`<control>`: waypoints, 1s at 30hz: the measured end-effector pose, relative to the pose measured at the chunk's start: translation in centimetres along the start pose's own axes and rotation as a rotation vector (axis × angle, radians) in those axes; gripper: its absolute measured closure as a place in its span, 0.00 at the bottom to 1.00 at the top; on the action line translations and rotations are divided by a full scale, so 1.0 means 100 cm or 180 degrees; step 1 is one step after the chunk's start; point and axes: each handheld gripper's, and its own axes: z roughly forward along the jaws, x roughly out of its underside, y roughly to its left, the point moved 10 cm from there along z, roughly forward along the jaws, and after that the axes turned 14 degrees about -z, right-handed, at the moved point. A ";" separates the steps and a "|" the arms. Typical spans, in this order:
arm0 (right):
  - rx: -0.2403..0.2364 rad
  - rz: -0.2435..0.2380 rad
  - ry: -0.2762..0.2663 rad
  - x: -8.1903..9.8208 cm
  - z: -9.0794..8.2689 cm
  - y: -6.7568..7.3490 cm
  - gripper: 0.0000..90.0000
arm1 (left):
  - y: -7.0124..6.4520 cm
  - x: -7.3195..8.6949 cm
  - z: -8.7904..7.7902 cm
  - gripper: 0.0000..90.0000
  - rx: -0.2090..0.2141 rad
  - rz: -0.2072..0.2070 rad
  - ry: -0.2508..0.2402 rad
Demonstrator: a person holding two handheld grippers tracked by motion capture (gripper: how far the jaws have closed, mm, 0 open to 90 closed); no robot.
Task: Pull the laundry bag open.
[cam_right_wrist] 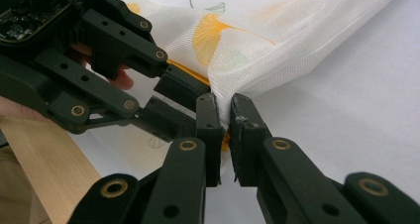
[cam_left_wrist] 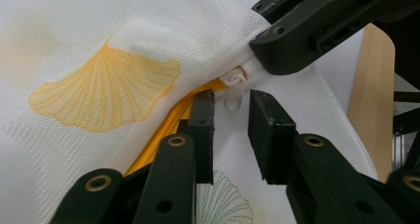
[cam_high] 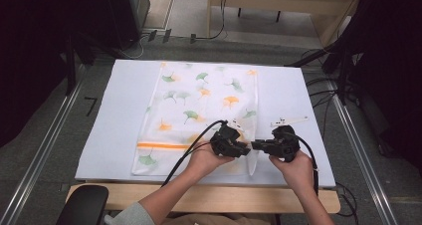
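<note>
No writing, brand or label readable anywhere.

Mesh bag (cam_high: 199, 110): white, fine woven net, semi-sheer, printed with ginkgo leaves in green and orange-yellow. Rectangular, lying flat on the desk (cam_high: 114, 135), long side running away from the person. Orange zipper band (cam_high: 161, 146) crosses it near the person's end. Its near right corner is lifted and puckered where the tongs meet.

Desk: white matte sheet over a pale wood board; wood edge shows along the near side.

Left tongs (cam_left_wrist: 231, 130): black, boxy jaws with brass-coloured rivets. Jaws parted, released, with the small white plastic zipper pull (cam_left_wrist: 234, 85) sitting in the gap at the tips; the pull is looped and glossy. Orange tape of the zipper runs down beneath the left jaw.

Right tongs (cam_right_wrist: 225, 122): same black linkage build, pads scuffed. Jaws clenched on a fold of the mesh bag's edge beside the zipper end, cloth drawn into tight pleats fanning away from the pinch.

High view: both tongs nose to nose, nearly touching, at the bag's near right corner. Left hand (cam_high: 204, 160) and right hand (cam_high: 297, 168) wrap the handles; black cables trail back.
</note>
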 end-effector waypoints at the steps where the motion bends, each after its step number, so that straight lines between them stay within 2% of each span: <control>1: 0.0000 0.0001 0.0003 0.000 0.000 0.000 0.96 | 0.001 0.000 0.000 0.83 -0.0011 0.0000 -0.0001; 11: 0.0015 0.0003 0.0009 0.000 0.000 0.000 0.96 | -0.002 -0.002 0.000 0.97 0.0008 -0.0010 -0.0023; 12: 0.0015 0.0003 0.0007 0.000 0.000 0.000 0.96 | -0.002 -0.001 -0.001 0.99 -0.0021 0.0000 -0.0019; 16: 0.0010 0.0002 0.0003 0.000 0.000 0.000 0.96 | -0.001 -0.002 -0.001 0.99 0.0014 -0.0066 -0.0023; 20: 0.0016 -0.0020 -0.0010 -0.001 0.000 0.000 0.96 | 0.000 -0.003 -0.001 0.94 0.0049 -0.0121 -0.0025; 30: -0.0002 -0.0022 0.0009 -0.001 0.000 0.002 0.96 | 0.000 -0.003 -0.001 1.00 0.0046 -0.0142 -0.0011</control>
